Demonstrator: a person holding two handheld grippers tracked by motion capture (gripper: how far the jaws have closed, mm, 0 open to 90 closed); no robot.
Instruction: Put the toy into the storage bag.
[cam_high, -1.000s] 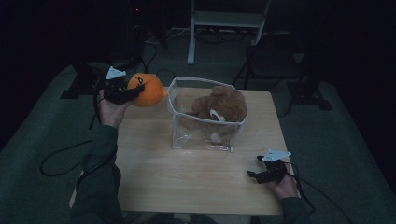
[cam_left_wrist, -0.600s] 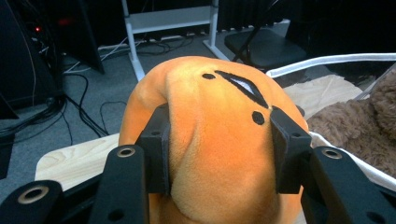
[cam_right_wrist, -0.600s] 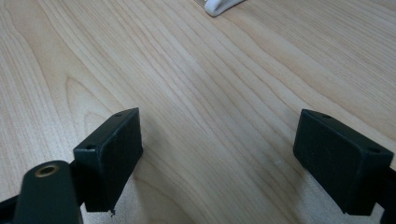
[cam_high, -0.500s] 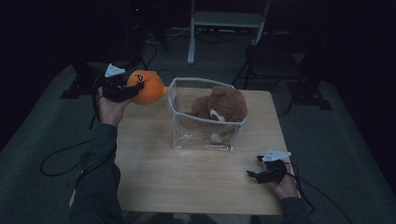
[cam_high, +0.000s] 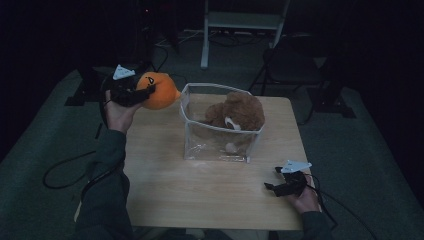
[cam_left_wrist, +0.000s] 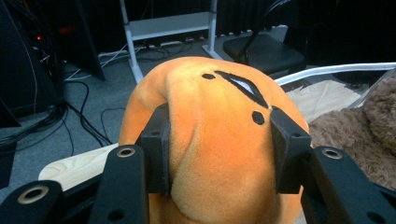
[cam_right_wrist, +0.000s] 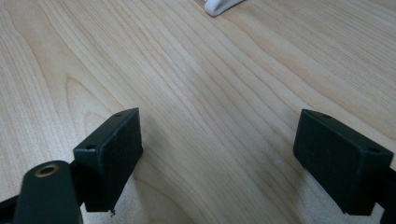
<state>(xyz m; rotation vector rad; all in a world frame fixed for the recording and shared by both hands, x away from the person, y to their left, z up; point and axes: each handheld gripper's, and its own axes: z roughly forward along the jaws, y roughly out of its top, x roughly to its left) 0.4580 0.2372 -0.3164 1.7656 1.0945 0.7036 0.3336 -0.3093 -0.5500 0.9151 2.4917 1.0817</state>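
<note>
An orange plush toy (cam_high: 159, 91) with black face marks hangs in the air just left of a clear bin (cam_high: 220, 150) on the wooden table (cam_high: 165, 175). My left gripper (cam_high: 146, 93) is shut on the orange toy (cam_left_wrist: 219, 140), its two jaws pressing into the sides. Inside the bin lies a brown teddy bear (cam_high: 239, 113), whose fur (cam_left_wrist: 369, 130) also shows at the right of the left gripper view. My right gripper (cam_high: 272, 181) rests open near the table's front right corner, with bare wood (cam_right_wrist: 210, 116) between its jaws.
Behind the table stand a white metal frame (cam_high: 240, 22) and a dark folding chair (cam_high: 290, 65). Cables (cam_high: 65, 167) trail over the grey floor to the left. A white corner of the bin (cam_right_wrist: 219, 5) shows at the top of the right gripper view.
The left gripper with the orange toy has drifted slightly right, toward the bin's rim. The right gripper has stayed where it was.
</note>
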